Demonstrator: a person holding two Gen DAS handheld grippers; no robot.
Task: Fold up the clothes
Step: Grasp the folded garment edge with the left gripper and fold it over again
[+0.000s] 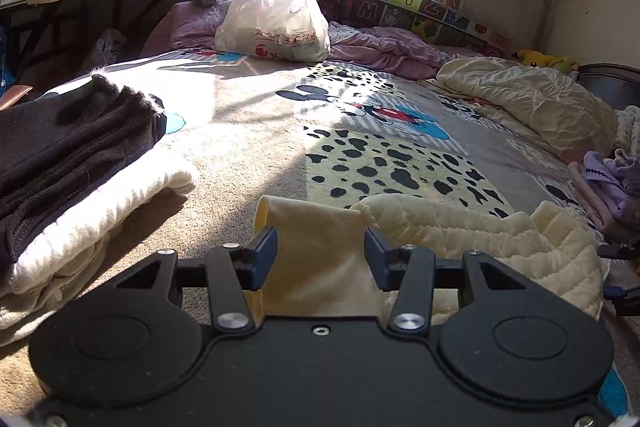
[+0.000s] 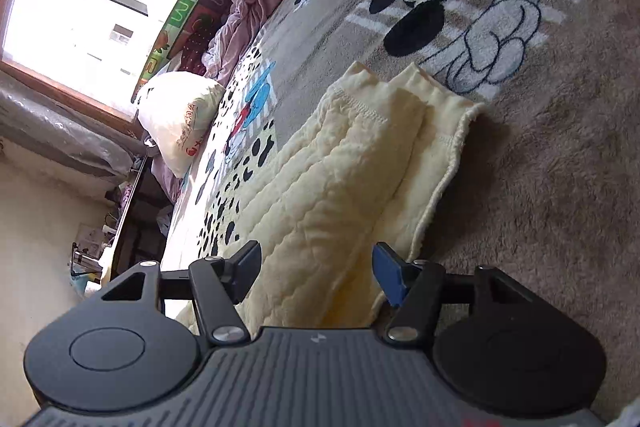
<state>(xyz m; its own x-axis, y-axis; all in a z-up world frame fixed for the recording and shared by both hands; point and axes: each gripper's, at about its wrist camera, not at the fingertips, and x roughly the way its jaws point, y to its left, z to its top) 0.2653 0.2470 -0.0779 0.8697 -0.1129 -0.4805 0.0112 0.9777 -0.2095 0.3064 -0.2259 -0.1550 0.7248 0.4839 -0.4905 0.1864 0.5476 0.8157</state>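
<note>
Both tools stand with jaws apart over a cream quilted garment (image 2: pixel 320 187) lying on the bed's cartoon blanket (image 1: pixel 360 115). Its fabric lies between the left tool (image 1: pixel 320 255) and right tool (image 2: pixel 316 275), unpinched. Folded clothes (image 1: pixel 72 163) sit stacked left of the left tool.

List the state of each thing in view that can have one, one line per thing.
Left claw: open, cream garment between its fingers, no squeeze visible.
Right claw: open, straddling the same garment.
Cream quilted garment: partly folded, lying on the blanket.
Dark and white clothes stack: folded, piled at the left.
White plastic bag: full, closed, upright on the bed.
Cartoon blanket: spread flat.
Cream quilt: crumpled.
</note>
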